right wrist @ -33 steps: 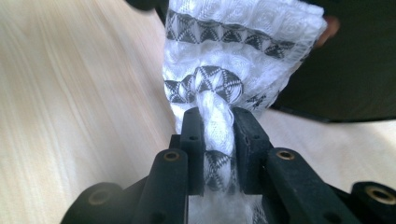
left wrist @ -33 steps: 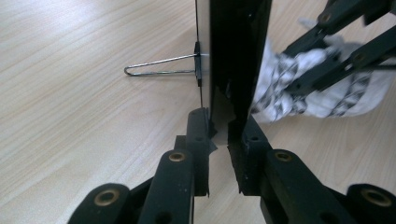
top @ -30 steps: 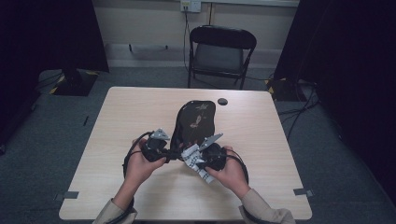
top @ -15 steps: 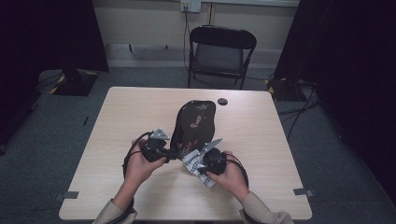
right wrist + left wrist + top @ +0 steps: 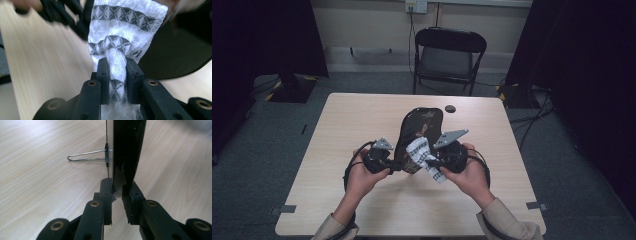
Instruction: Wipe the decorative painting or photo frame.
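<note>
A dark oval tray (image 5: 421,122) with a floral pattern is tilted up on the table. My left gripper (image 5: 394,164) is shut on its near rim. In the left gripper view the jaws (image 5: 119,187) clamp the thin black tray edge (image 5: 127,145), and a wire loop (image 5: 85,155) sticks out from its back. My right gripper (image 5: 429,161) is shut on a white cloth (image 5: 422,152) with black diamond bands. The cloth (image 5: 125,22) is pinched between the right gripper's jaws (image 5: 117,65) and lies against the tray (image 5: 175,52).
A small black round object (image 5: 450,108) lies at the far side of the wooden table (image 5: 342,125). A black folding chair (image 5: 449,55) stands beyond the table. The left gripper (image 5: 65,12) appears blurred in the right gripper view, close to the cloth.
My right gripper moved the cloth over the tray's near end, first dipping toward me, then back up. The left gripper and tray held almost still.
</note>
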Motion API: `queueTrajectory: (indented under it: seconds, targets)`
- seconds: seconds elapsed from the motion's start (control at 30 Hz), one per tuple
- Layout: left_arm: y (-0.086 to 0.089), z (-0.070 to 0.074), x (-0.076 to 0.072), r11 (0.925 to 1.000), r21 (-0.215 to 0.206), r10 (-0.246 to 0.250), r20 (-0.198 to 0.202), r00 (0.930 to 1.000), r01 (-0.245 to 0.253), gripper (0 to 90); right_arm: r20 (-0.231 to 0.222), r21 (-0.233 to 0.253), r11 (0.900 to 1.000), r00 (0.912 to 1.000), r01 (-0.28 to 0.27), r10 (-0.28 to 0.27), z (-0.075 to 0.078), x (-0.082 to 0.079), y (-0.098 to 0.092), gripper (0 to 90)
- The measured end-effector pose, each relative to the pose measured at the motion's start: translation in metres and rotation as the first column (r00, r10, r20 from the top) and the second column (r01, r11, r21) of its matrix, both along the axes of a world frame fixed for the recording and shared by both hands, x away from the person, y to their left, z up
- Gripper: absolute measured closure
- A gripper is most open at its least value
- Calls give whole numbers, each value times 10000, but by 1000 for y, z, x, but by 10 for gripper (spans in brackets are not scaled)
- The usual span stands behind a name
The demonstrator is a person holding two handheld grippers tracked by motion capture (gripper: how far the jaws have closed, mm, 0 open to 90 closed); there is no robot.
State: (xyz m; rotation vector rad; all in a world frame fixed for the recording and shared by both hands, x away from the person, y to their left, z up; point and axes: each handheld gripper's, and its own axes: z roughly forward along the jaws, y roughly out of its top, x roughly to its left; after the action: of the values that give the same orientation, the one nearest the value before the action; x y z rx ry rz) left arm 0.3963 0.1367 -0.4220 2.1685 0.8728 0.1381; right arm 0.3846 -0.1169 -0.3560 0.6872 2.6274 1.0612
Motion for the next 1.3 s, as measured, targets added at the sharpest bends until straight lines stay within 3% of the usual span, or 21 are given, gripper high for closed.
queueTrajectory:
  seconds: [0.13, 0.27, 0.77, 1.07, 1.3]
  targets:
    - [-1, 0, 0, 10000, 16, 24, -16, 10000, -24, 786, 395, 452, 9990, 9992, -18, 0, 27, 1, 5, 766]
    - [-2, 0, 0, 10000, 16, -11, 43, 10000, 11, 787, 519, 186, 9997, 9985, -163, 154, 31, 2, 14, 766]
    - [-3, 1, 3, 9998, 87, -160, 3, 9999, 160, 787, -389, -457, 9989, 9992, -101, 83, -27, 8, 16, 766]
    - [-3, 1, 3, 9997, 108, -201, 46, 9998, 200, 787, -1190, -877, 9961, 9929, -27, -78, -75, 10, 12, 767]
    - [-3, 0, 3, 9999, 31, -142, 104, 9998, 141, 785, -1576, -1201, 9928, 9874, -16, -174, -95, 10, 11, 767]
